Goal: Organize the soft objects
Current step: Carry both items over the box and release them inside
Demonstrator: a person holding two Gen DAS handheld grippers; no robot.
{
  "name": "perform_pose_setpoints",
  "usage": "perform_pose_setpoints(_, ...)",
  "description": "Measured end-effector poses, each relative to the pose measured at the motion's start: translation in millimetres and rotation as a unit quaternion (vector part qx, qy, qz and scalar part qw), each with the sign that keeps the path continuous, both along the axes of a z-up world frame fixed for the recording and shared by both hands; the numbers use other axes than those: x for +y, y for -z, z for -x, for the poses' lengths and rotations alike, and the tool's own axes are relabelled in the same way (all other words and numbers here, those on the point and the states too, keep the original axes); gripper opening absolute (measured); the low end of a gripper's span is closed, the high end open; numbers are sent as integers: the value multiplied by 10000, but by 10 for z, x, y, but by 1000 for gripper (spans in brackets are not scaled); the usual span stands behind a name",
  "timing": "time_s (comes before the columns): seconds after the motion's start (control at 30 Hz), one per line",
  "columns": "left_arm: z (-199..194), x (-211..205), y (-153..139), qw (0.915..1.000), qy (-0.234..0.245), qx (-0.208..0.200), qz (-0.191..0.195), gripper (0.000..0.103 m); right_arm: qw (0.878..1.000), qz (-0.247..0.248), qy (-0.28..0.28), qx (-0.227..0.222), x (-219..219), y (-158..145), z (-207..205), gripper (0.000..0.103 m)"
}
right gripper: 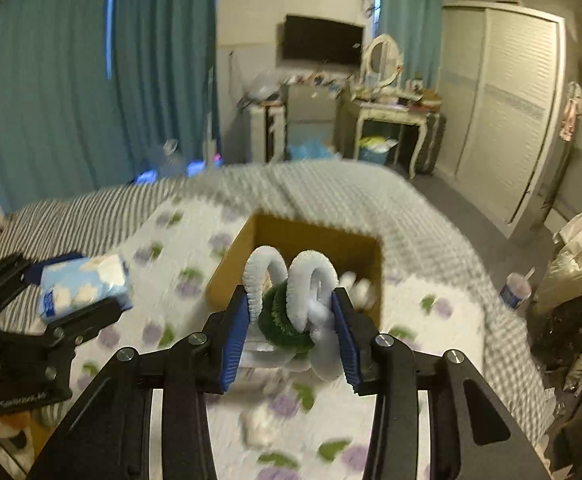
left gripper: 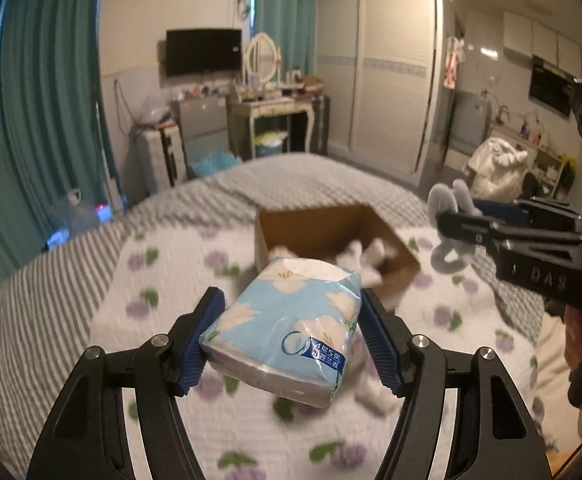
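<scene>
While clamped, tissue pack fills left hand-held gripper

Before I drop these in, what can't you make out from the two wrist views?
- Cardboard box contents: white shapes, blurred in both views; the tissue pack covers the near part in the left view.
- White item on the quilt: motion-blurred, unidentifiable.
- Fuzzy looped toy: lower part hidden between the right gripper pads.
- Pack print: too small to read.
</scene>
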State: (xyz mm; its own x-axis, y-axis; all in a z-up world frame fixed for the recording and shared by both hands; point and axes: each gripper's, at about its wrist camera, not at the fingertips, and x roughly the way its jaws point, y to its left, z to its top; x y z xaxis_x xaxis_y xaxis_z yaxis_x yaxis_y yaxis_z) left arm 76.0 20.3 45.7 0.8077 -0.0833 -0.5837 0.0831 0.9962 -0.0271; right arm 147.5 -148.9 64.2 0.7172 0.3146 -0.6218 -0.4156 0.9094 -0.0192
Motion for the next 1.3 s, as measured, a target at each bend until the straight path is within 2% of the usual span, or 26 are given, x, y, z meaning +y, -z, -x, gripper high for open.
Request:
perform_pose_setpoints(0.1,-358,-53,-84,9999,39,-94,-21,67,9995,-218,194,-85,-68,-131,-361,41)
perform_pose_setpoints(0.2,-782,-114,-85,9997,9,-107,-201,67,9992,-224,305,-144,-69,-124,-706,41)
perform_pose_setpoints(0.4,-1485,-292,158,9990,193,-18,-402,67,9990,-249,366,59,-31,269,-1400,41)
perform_pose_setpoints(0.5,-1788,-357,450,9978,247,321,-529,67,9985,-328,384,218,-64,535,-1639,41)
perform_pose_setpoints(0.67,-1988,-381,835,9960,299,626,-570,67,9958,-446,455,653,-161,1039,-1944,42)
perform_pose_setpoints(0.83,-1991,-421,921,9965,339,634,-433,69,9946,-568,533,693,-280,1203,-1985,56)
perform_pose_setpoints(0.9,-1980,-445,901,9962,337,686,-422,78,9940,-627,602,660,-310,1173,-1970,67)
perform_pose_setpoints(0.97,-1975,-446,845,9961,314,682,-464,80,9945,-586,686,531,-336,1064,-1875,72)
perform_pose_setpoints(1.1,-1778,-446,564,9963,275,486,-658,80,9957,-517,709,288,-378,709,-1642,77)
perform_pose_setpoints(1.3,-1179,-324,-140,9984,148,-47,-552,80,9966,-393,710,126,-464,47,-1012,78)
